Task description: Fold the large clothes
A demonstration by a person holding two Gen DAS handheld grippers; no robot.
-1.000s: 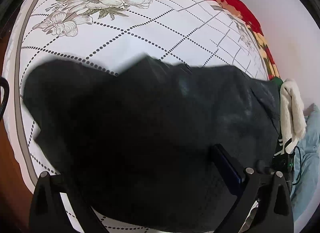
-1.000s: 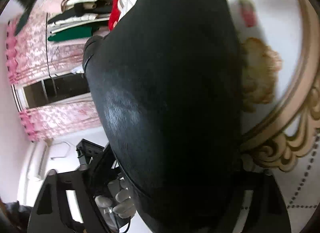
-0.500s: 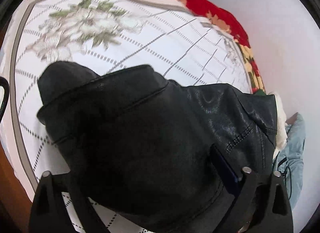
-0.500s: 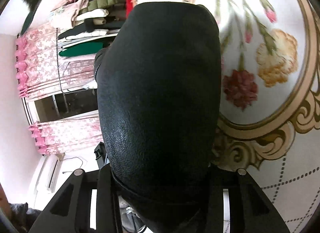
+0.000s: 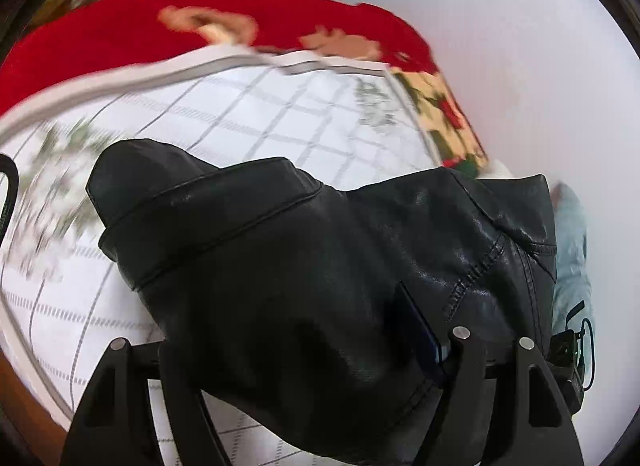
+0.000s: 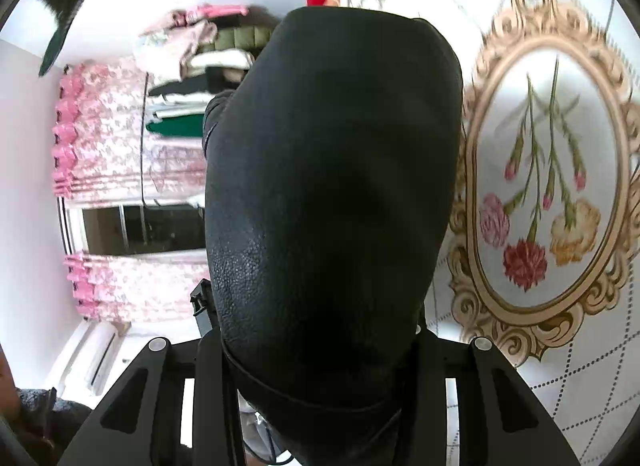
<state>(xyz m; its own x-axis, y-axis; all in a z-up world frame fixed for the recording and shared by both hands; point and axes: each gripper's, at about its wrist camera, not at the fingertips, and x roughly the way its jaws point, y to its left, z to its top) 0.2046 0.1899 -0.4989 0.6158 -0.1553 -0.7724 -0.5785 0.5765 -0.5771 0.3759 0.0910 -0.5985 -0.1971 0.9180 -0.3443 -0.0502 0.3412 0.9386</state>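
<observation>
Between my left gripper's jaws bulges the black leather jacket, clamped; my right gripper clamps it too. It hides both sets of fingertips and much of the bedspread beyond.

L wrist cam is sitting behind the left gripper, looking fwd along its fingers and down onto the bedspread, very close; black jacket is filling the lower frame. R wrist cam is looking fwd past the right gripper, rolled sideways, window at left, also very close. Both views are sharing the jacket and the bedspread.
</observation>
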